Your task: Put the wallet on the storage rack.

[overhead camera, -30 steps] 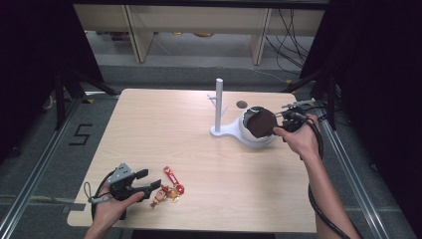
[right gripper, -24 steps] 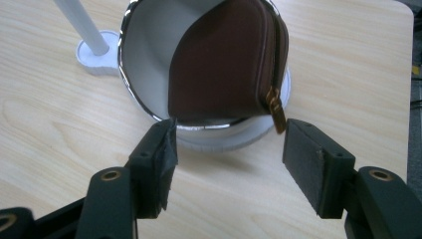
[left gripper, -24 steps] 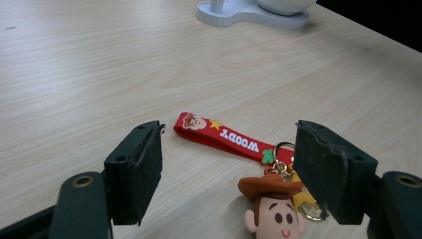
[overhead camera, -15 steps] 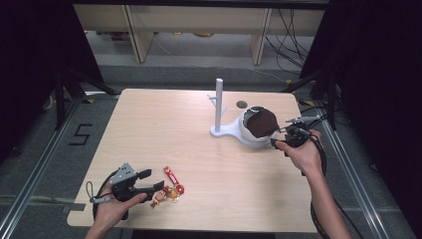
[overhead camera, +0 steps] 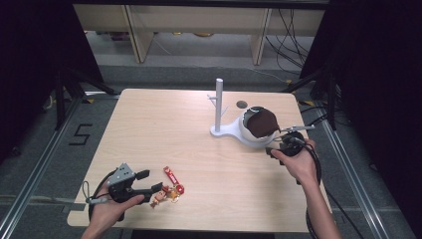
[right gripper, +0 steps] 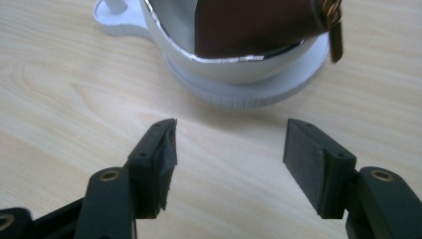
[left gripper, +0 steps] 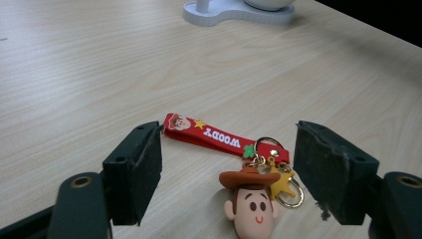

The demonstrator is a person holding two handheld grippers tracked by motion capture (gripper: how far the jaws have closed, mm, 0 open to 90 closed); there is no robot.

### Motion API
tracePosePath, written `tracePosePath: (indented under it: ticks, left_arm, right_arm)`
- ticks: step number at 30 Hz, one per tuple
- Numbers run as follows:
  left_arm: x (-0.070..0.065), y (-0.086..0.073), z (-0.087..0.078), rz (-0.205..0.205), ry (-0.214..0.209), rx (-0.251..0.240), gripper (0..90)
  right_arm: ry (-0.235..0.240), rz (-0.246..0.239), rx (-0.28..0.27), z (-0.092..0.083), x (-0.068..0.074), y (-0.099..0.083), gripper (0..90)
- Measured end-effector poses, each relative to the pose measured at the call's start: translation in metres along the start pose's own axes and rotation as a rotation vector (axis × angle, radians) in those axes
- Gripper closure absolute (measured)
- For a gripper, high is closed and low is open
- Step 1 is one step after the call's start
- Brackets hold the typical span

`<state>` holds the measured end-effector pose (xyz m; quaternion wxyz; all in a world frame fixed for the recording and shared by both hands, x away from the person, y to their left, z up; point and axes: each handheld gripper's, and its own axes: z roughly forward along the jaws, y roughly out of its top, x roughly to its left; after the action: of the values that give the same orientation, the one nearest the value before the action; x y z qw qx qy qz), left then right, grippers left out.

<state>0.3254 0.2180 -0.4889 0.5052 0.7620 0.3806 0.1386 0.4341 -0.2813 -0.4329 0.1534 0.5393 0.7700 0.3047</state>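
From above, your left gripper sits at the near edge with the keychain just ahead; your right gripper waits beside the white stand, with open table between. In the left gripper view, wide jaws bracket the keychain without touching it. In the right gripper view, wide, empty jaws face the stand's bowl, which holds what may be a brown pouch.

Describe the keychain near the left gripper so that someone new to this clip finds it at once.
Start at the light wooden table and go to its near left corner, where the left gripper lies in a hand. The keychain lies flat just ahead of its open fingers. It is the table's one small colourful thing: a red strap lettered WOODY, gold rings, a yellow star and a cowboy-hatted figure, far from the white stand.
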Motion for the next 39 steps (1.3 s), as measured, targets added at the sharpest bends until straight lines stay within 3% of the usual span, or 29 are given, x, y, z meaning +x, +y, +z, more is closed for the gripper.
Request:
tracePosePath:
  ticks: [1,3,6,8,11,13,14,16,17,18,20,22,24,25,26,32,34,39]
  left_arm:
    - [-0.001,0.001,-0.001,0.008,-0.012,0.005,26.6]
    - [-0.002,0.004,-0.002,0.031,-0.016,0.040,26.8]
    - [-0.003,0.007,-0.003,0.071,-0.048,0.100,27.4]
    - [-0.005,0.008,-0.003,0.094,-0.063,0.120,28.2]
    - [-0.005,0.013,-0.004,0.145,-0.084,0.211,29.7]
    - [-0.007,0.016,-0.002,0.148,-0.092,0.266,31.0]
    - [-0.007,0.018,-0.001,0.172,-0.097,0.320,31.5]
    - [-0.007,0.020,0.002,0.184,-0.093,0.393,33.0]
    - [-0.008,0.021,0.005,0.187,-0.080,0.422,33.4]
    - [-0.010,0.022,0.007,0.185,-0.078,0.453,34.1]
    - [-0.011,0.024,0.012,0.192,-0.075,0.505,34.6]
    - [-0.011,0.026,0.016,0.215,-0.077,0.557,35.4]
    - [-0.013,0.025,0.021,0.199,-0.069,0.569,36.0]
    - [-0.012,0.024,0.023,0.209,-0.072,0.584,36.3]
    - [-0.012,0.024,0.026,0.206,-0.074,0.590,36.9]
    - [-0.014,0.021,0.037,0.195,-0.065,0.612,39.6]
    - [-0.015,0.021,0.039,0.204,-0.063,0.619,40.3]
    - [-0.018,0.021,0.041,0.214,-0.052,0.635,41.8]
  right_arm:
    - [-0.015,0.023,0.008,-0.001,0.003,-0.002,38.9]
    - [-0.009,-0.012,0.005,0.001,0.001,-0.006,38.9]
    - [-0.015,0.024,0.008,0.002,0.002,-0.011,38.8]
    - [-0.007,0.014,0.021,0.001,0.001,-0.014,38.7]
    - [-0.006,0.020,0.026,0.002,0.000,-0.017,38.6]
    - [0.002,0.030,0.034,0.003,-0.001,-0.018,38.6]
    - [0.011,0.027,0.035,0.003,-0.002,-0.018,38.6]
    - [-0.002,0.023,0.032,0.002,-0.001,-0.018,38.6]
    - [0.003,0.049,0.043,0.001,0.002,-0.018,38.6]
    - [-0.002,-0.001,0.026,0.001,-0.002,-0.018,38.6]
    - [-0.005,0.021,0.028,0.000,-0.001,-0.017,38.6]
    - [-0.011,0.001,0.020,0.000,-0.001,-0.017,38.5]
    - [0.009,0.017,0.025,-0.002,0.001,-0.017,38.5]
    - [-0.006,0.020,0.033,-0.002,0.001,-0.018,38.5]
    - [0.039,0.024,0.019,0.000,-0.001,-0.018,38.4]
    - [0.044,0.027,0.019,0.000,0.000,-0.018,38.2]
    - [0.002,0.024,0.034,-0.001,0.001,-0.018,38.1]
    - [0.019,0.015,0.019,0.001,0.001,-0.018,38.1]
